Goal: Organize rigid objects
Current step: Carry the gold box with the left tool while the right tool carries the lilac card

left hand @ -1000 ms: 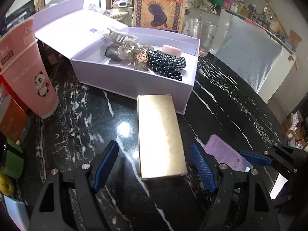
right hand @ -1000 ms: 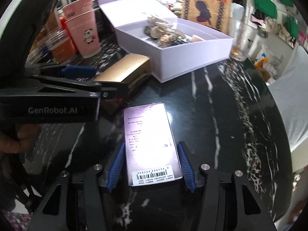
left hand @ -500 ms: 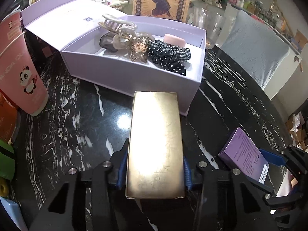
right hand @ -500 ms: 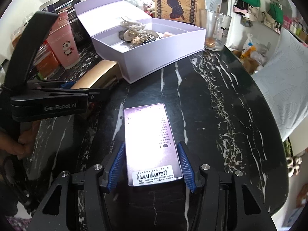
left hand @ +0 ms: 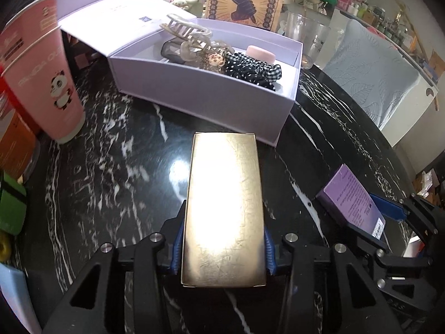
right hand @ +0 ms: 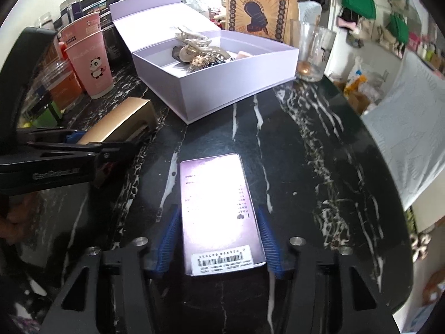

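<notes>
Left claw [left hand: 222,246] has just closed in, and its blue pads now press both long sides of the gold box [left hand: 224,211], gripping it at the near end. The box's far end reaches toward the front wall of the open lilac gift box [left hand: 194,94], which holds a cream hair claw clip [left hand: 183,29], a polka-dot scrunchie [left hand: 251,69] and a pink bar [left hand: 261,54]. Over to the right claw [right hand: 218,242]: it is narrowed onto the purple carton [right hand: 219,211], blue pads snug along both sides, barcode label nearest the camera. Whether either box is clear of the black marble tabletop [right hand: 306,153], I can't tell.

The left wrist view catches the purple carton side-on at its right edge, with the other claw behind it. The right wrist view gives the gold box end-on at its left, plus a drinking glass [right hand: 313,53] beside the gift box, a pink panda cup [right hand: 91,58], and a hand [right hand: 15,222] on the left claw's handle.
</notes>
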`<state>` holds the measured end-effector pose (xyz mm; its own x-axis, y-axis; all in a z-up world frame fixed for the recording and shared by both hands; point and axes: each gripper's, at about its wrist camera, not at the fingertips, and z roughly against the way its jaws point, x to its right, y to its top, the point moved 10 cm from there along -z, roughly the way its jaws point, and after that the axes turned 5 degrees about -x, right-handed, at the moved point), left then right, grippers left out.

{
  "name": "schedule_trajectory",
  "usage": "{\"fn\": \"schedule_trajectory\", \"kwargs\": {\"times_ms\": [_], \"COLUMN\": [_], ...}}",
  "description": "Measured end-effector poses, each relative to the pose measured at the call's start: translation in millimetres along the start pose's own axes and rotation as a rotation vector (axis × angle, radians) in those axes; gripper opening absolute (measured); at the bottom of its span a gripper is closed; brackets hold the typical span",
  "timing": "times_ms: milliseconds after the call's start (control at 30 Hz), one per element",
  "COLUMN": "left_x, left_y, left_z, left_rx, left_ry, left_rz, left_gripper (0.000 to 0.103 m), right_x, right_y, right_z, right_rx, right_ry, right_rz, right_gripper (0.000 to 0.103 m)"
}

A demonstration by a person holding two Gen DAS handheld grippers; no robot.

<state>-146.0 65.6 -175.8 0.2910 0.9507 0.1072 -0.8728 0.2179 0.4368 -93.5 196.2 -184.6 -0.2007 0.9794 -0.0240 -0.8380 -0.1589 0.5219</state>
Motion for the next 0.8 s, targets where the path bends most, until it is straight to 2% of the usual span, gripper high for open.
{"fn": "schedule_trajectory", "kwargs": {"times_ms": [267,800], "left_x": [-10.7,-6.4], "left_y": [-12.8,-37.1], "left_z": [9.6,31.2], "left_rx": [0.004,0.022], "left_ry": [-0.001,0.006], "left_rz": [0.041,0.045], "left_gripper": [0.044,0.044], "right_x": [-4.1,-22.9], "right_y": [-0.1,-10.1], "right_z": [3.1,24.0], "right_rx": [0.006,0.035], "right_ry": [0.070,0.096], "right_rz": [-0.049,-0.024], "right_gripper": [0.052,0.052]}}
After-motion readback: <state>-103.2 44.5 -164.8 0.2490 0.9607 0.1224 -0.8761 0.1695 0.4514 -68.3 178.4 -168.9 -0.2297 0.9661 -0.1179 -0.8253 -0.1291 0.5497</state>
